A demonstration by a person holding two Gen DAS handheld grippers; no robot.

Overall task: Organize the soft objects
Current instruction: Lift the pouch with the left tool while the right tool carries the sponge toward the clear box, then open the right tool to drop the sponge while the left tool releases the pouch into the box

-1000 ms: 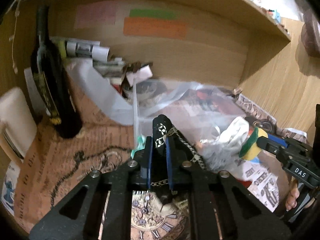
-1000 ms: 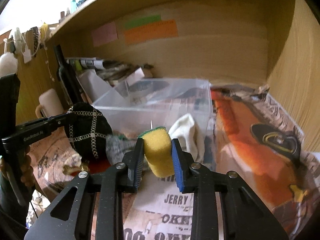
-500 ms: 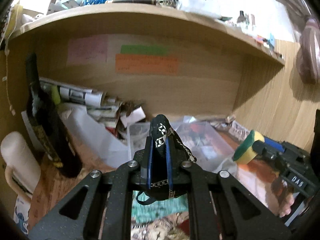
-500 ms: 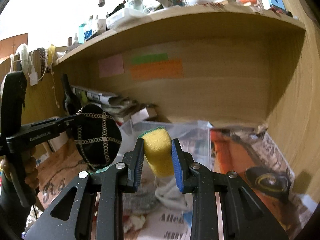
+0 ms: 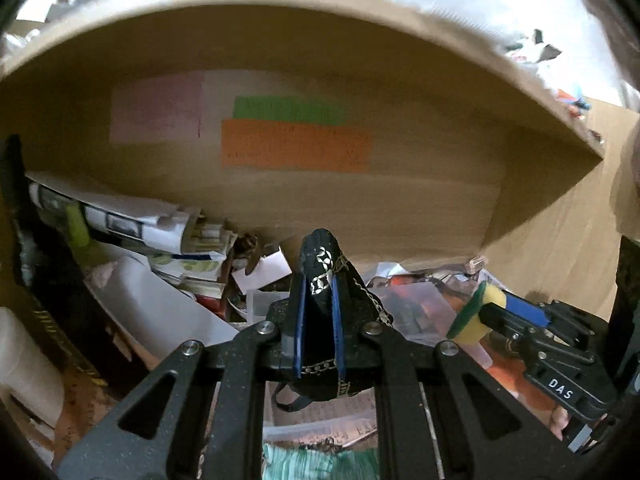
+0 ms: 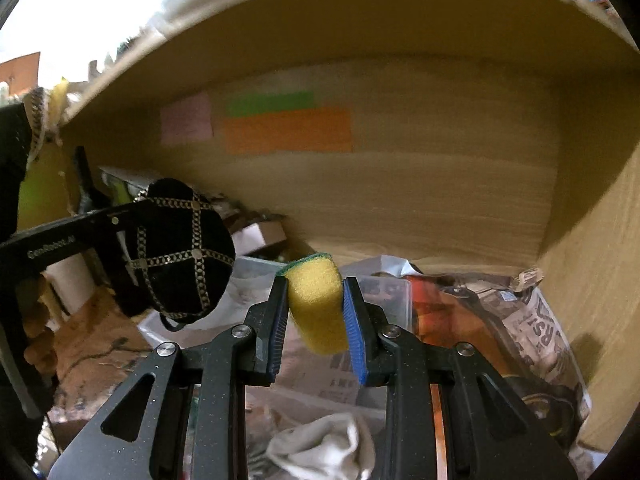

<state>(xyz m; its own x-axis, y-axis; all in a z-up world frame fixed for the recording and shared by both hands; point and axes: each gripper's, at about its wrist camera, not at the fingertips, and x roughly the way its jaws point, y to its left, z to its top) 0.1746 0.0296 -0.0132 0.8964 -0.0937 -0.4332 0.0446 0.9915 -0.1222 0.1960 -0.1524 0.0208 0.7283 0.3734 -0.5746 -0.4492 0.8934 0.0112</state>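
My left gripper [image 5: 318, 300] is shut on a black soft pouch with gold chain trim [image 5: 320, 264], held in the air above the clear plastic bin [image 5: 260, 300]. The pouch also shows in the right wrist view [image 6: 180, 248], at the left. My right gripper [image 6: 316, 300] is shut on a yellow sponge with a green scrub side [image 6: 316, 300], also held above the bin [image 6: 384, 284]. The sponge shows in the left wrist view [image 5: 476, 316], at the right. A white cloth [image 6: 324, 448] and a teal cloth [image 5: 316, 460] lie below the grippers.
A wooden alcove with a shelf overhead [image 5: 280, 12] surrounds the scene, with coloured notes [image 5: 296, 144] on its back wall. A dark bottle [image 5: 24, 240], rolled papers [image 5: 132, 224] and a white mug [image 5: 24, 360] stand at the left. Printed newspaper [image 6: 532, 320] covers the surface at the right.
Both grippers have risen and tilted upward with their objects, from low over the bin to higher, so the alcove wall and the shelf fill more of each view.
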